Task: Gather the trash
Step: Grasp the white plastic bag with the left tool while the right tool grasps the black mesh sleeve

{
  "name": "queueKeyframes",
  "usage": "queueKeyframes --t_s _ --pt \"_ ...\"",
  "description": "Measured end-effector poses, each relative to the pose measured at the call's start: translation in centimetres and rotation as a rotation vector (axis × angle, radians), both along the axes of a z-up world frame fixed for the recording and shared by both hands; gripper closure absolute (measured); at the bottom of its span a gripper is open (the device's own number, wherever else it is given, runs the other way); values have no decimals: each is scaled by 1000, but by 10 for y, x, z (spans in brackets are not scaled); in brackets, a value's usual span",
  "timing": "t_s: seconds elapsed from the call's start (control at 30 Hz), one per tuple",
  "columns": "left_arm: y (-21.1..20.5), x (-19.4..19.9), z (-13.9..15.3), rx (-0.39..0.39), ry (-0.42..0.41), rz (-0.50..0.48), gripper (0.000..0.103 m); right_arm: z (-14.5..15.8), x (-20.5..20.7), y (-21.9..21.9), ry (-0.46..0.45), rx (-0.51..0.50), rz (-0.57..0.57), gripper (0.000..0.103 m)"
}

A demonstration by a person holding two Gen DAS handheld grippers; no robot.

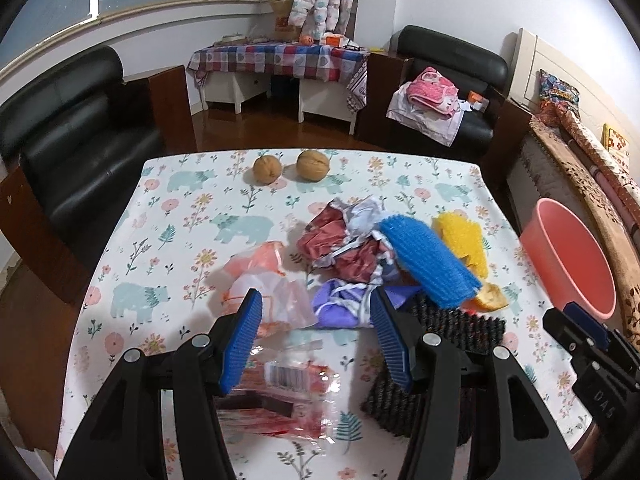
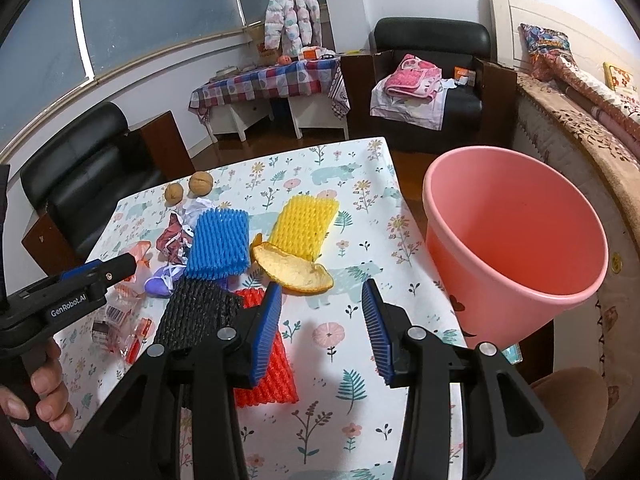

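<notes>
The left hand-held gripper [image 1: 316,320] hangs spread and empty over the purple wrapper [image 1: 340,304], which lies on the bench [image 1: 192,200] just ahead between its jaws. The right hand-held gripper [image 2: 322,320], also spread and empty, is nearer the bin [image 2: 516,240].
</notes>
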State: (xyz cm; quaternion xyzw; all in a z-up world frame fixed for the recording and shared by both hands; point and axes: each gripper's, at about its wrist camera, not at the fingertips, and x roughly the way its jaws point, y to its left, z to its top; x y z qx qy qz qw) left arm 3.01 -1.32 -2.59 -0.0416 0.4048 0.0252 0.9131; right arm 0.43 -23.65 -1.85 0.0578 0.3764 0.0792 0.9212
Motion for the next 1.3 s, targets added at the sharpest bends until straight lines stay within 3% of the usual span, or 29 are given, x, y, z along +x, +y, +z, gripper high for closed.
queueKeyframes --t_s 0.5,0.67,0.83,0.97,1.1,1.3 --pt "61 -30 -15 -157 68 -103 47 -5 -1 18 29 22 129 60" --pt "51 -33 -31 -133 120 -144 46 -6 -2 28 40 22 178 60" --pt "49 -30 -31 -86 97 -108 45 -7 -3 30 50 31 209 60" --pt "58 -28 -26 -106 95 -104 45 -8 -3 30 57 41 216 60" --pt "68 -26 -14 -182 74 -101 45 -10 -1 30 68 49 217 60" --pt "55 -6 -10 -175 59 -85 44 -12 -1 34 76 41 233 60"
